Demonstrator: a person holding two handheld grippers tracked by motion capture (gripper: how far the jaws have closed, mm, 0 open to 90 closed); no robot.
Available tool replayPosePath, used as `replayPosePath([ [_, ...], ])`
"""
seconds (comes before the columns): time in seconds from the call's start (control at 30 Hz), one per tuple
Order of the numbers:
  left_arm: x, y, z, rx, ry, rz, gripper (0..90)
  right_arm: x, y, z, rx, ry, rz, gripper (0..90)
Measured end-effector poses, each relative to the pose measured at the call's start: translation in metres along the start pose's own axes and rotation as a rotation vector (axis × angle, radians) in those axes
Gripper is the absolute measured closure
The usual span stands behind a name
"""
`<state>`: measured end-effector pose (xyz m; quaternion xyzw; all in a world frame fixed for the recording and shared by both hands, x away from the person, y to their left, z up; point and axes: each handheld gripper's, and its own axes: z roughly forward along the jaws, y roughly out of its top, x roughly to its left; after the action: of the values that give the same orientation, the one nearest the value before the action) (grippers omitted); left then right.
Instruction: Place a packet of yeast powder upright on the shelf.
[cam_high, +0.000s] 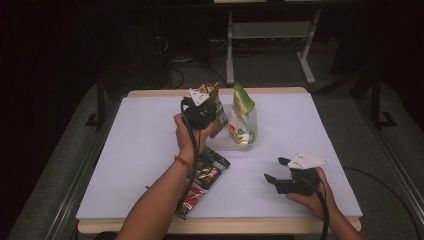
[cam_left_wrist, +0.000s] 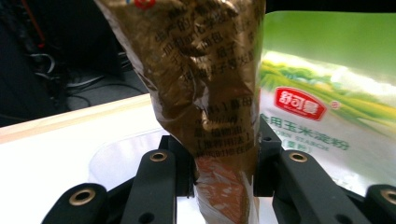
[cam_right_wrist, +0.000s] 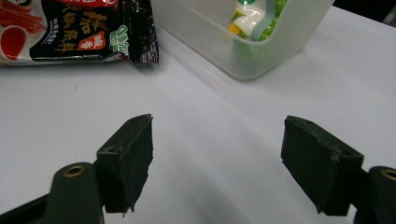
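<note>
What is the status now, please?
Left gripper shut on brown pouch, beside green pouch in clear tub. Right gripper open, low over table. Red-black packets lie near.

Lab or workshop: white table (cam_high: 140, 150), metal frame stand (cam_high: 270, 35), floor cables (cam_high: 175, 75).

Three packets (cam_high: 209, 172), one clear container (cam_high: 250, 131), two grippers (cam_high: 200, 114).
</note>
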<state>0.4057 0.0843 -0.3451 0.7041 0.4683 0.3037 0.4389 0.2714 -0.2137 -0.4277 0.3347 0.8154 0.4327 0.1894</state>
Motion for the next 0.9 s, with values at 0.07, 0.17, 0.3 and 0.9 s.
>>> replayPosePath([
  [0.07, 0.0, 0.0, 0.002, 0.003, 0.008, -0.009, 67.7, 0.001, 0.0, 0.001, 0.01, 0.001, 0.006, 24.5],
  [0.17, -0.002, 0.001, 0.006, 0.001, 0.024, -0.007, 67.8, 0.003, 0.001, 0.0, 0.009, 0.005, 0.005, 24.5],
  [0.3, -0.009, 0.001, 0.011, -0.006, 0.027, 0.004, 67.8, 0.004, 0.001, 0.0, 0.01, 0.011, -0.001, 24.5],
  [0.9, -0.023, -0.022, 0.034, 0.044, -0.042, -0.051, 67.9, 0.003, 0.0, 0.0, 0.014, 0.033, 0.015, 24.5],
])
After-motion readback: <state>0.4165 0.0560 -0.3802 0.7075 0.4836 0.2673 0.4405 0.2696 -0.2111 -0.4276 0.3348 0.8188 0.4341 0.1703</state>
